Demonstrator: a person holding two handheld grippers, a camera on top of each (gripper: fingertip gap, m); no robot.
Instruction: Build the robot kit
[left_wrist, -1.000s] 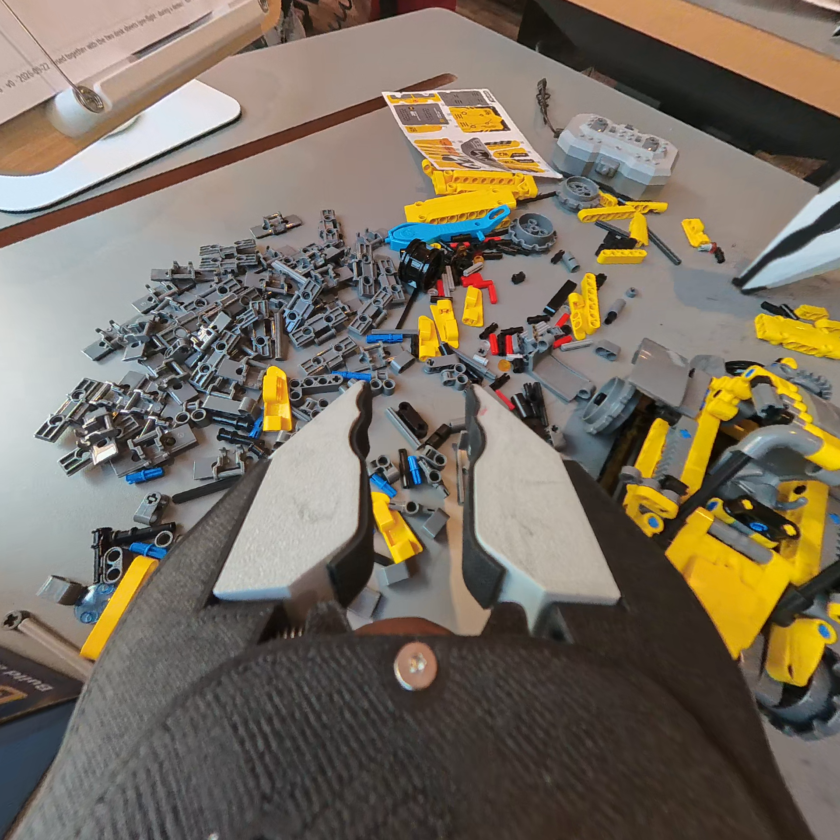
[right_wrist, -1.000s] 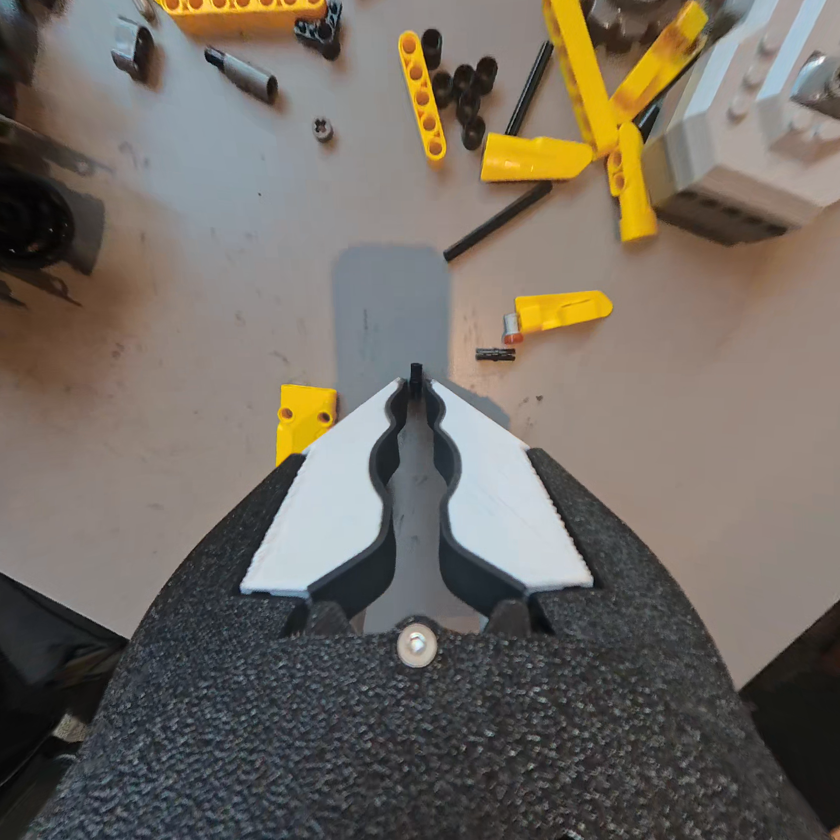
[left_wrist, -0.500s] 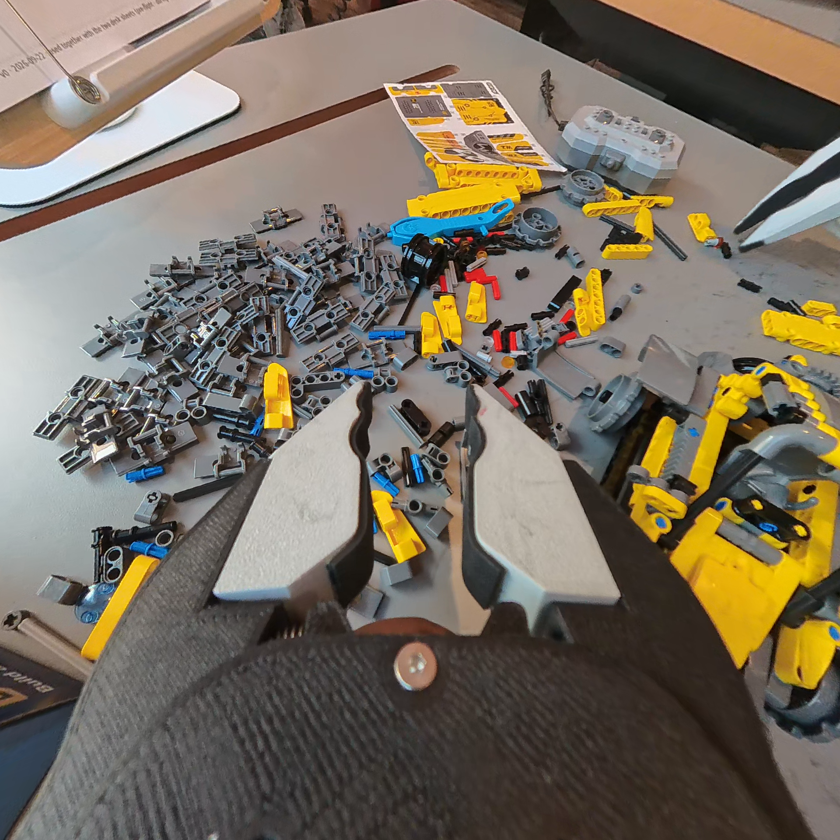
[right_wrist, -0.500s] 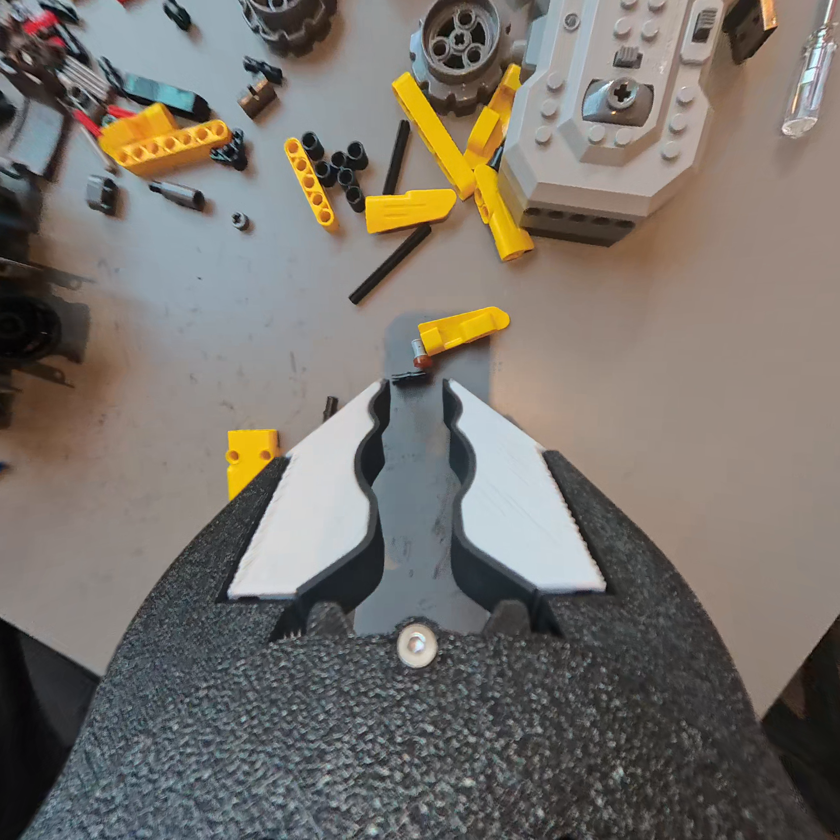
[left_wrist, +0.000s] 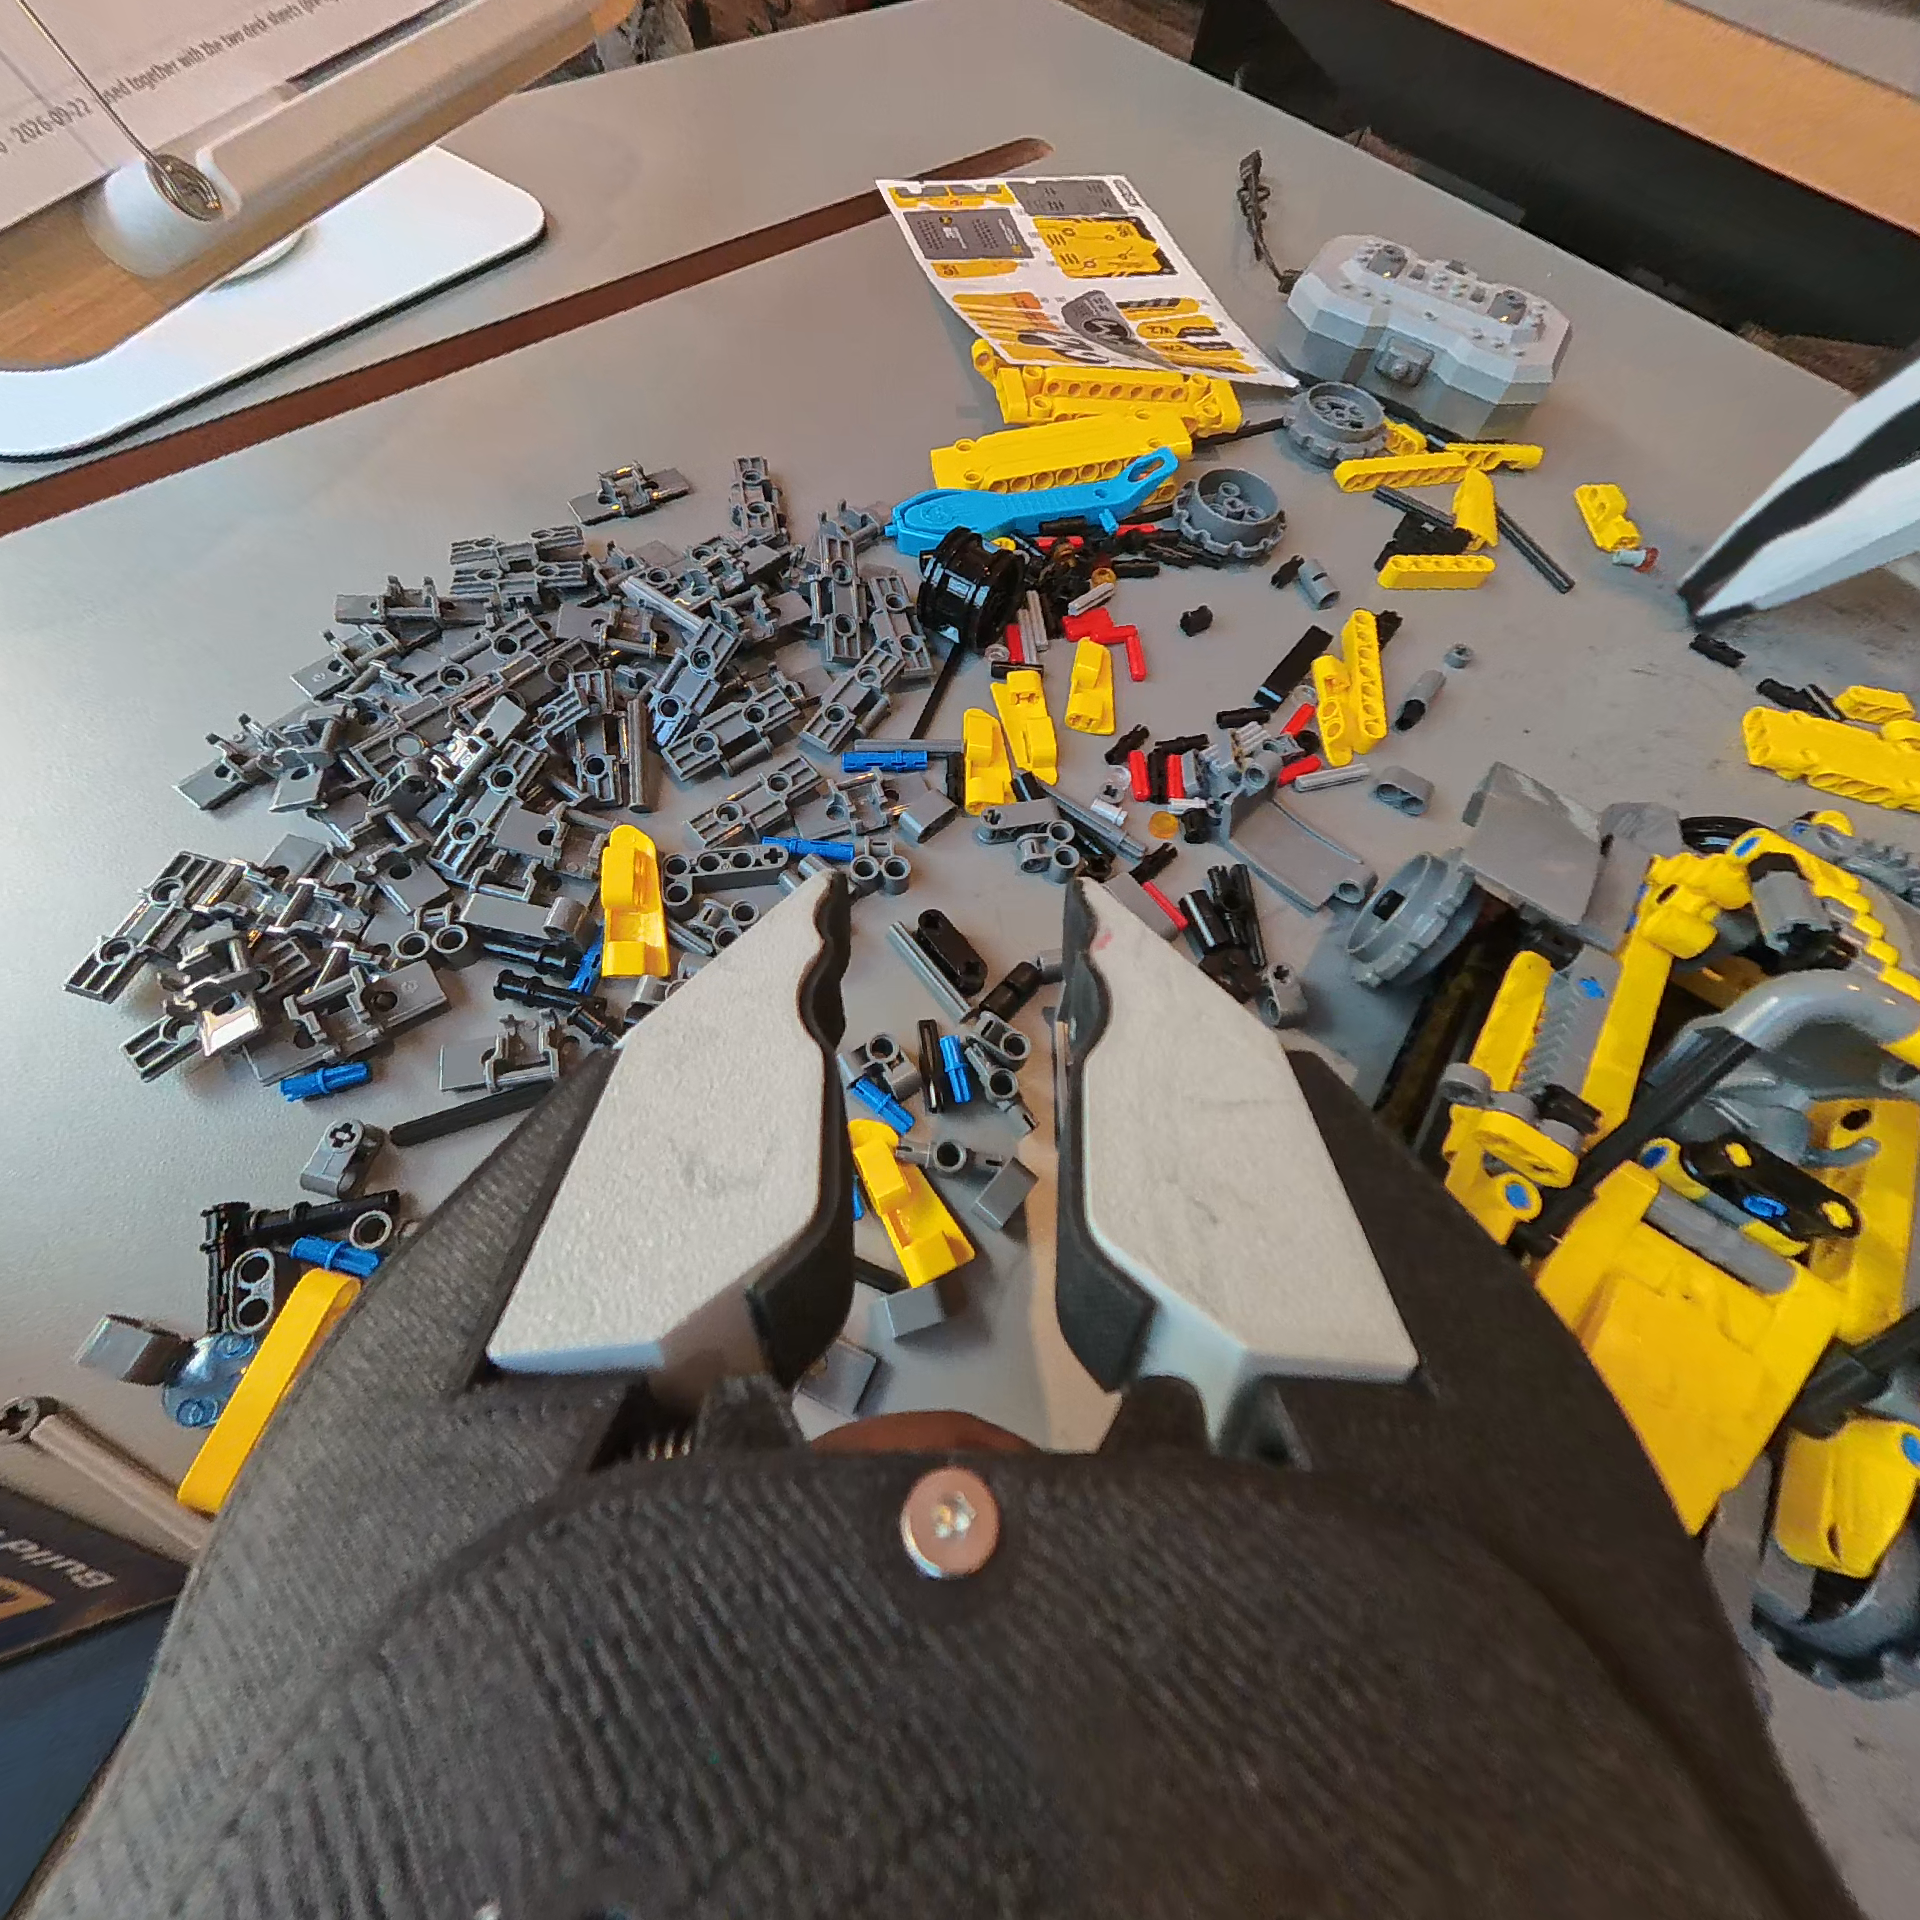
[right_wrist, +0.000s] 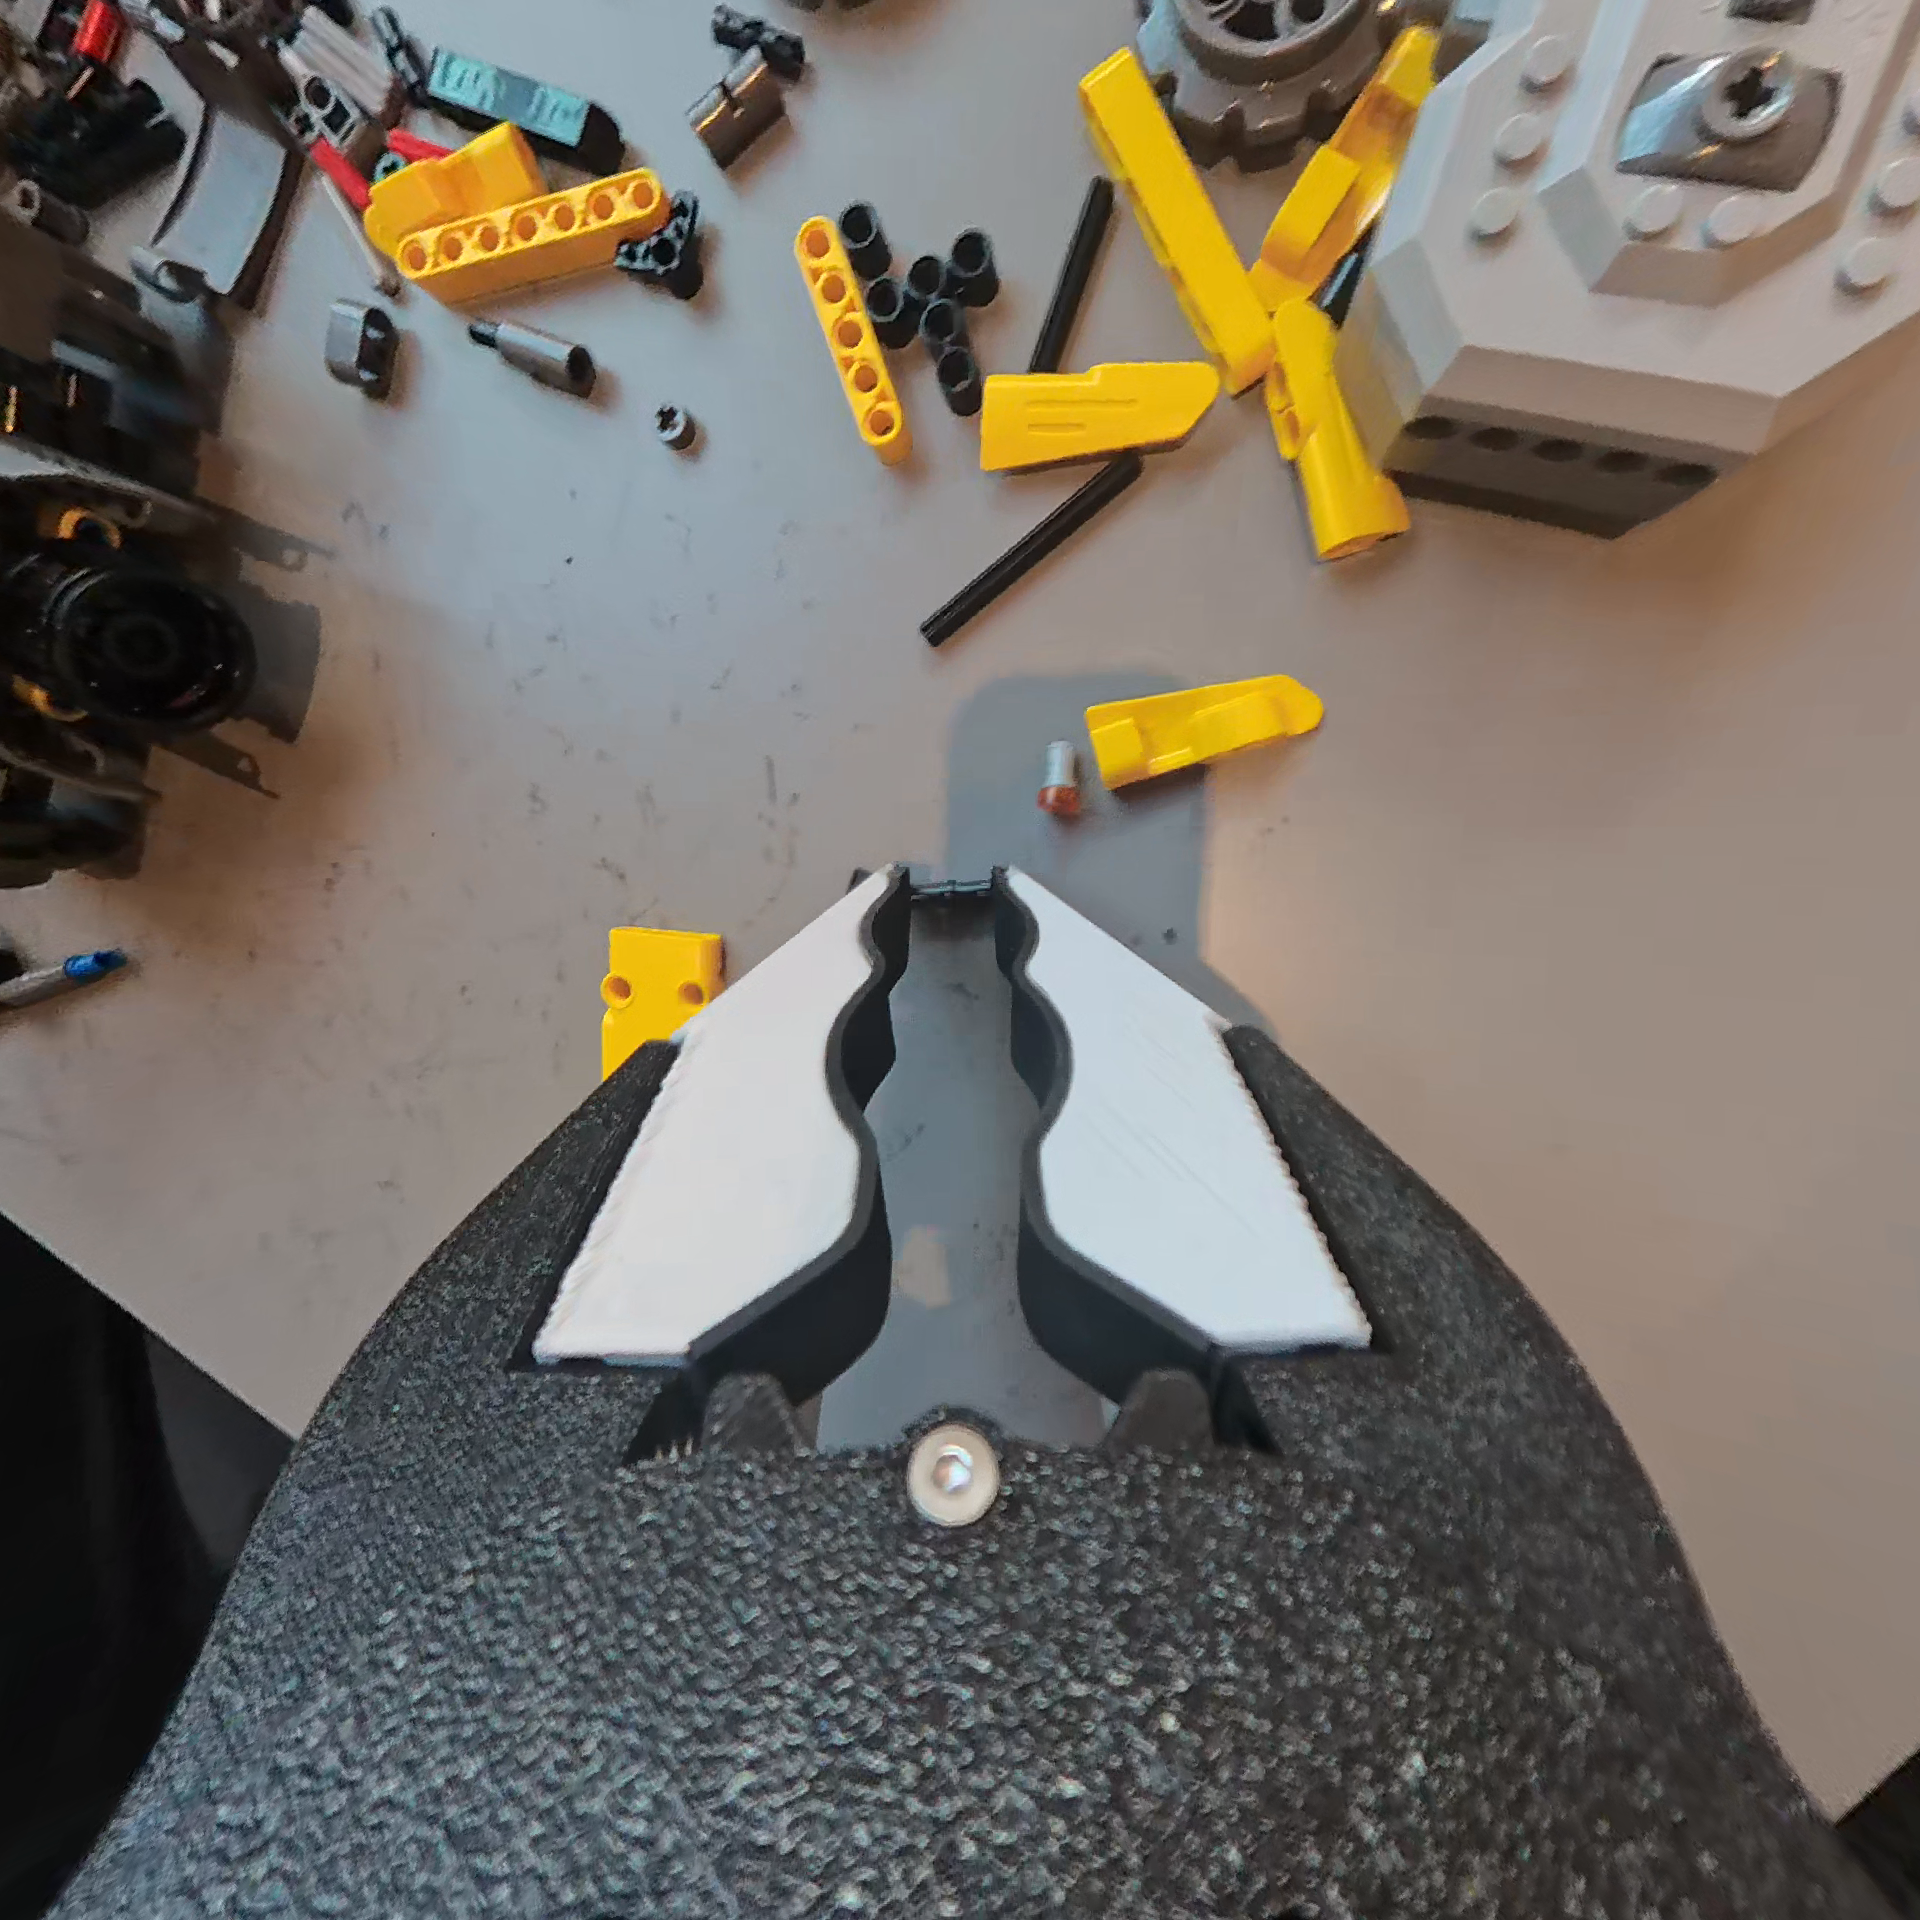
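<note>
Grey surface (left_wrist: 727, 312) strewn with parts, my left claw (left_wrist: 945, 914) released above them, my right claw (right_wrist: 951, 883) grasping a small black pin (right_wrist: 951, 886).

**Desk workspace, office or lab type room**

Grey table (left_wrist: 727, 312) with a dark seam strip, looks like office furniture. White flat monitor-style stand base (left_wrist: 312, 260) at the far left, printed paper sheet (left_wrist: 156, 62) propped above it. Table covered in loose toy building parts: grey connector pile (left_wrist: 468, 779), yellow beams (right_wrist: 530, 234), sticker sheet (left_wrist: 1070, 281), grey battery box (left_wrist: 1423, 332), part-built yellow vehicle model (left_wrist: 1683, 1143). Wooden surface (left_wrist: 1662, 94) behind at far right. Booklet corner (left_wrist: 62, 1590) at the near left edge. Exact room type cannot be told.
</note>
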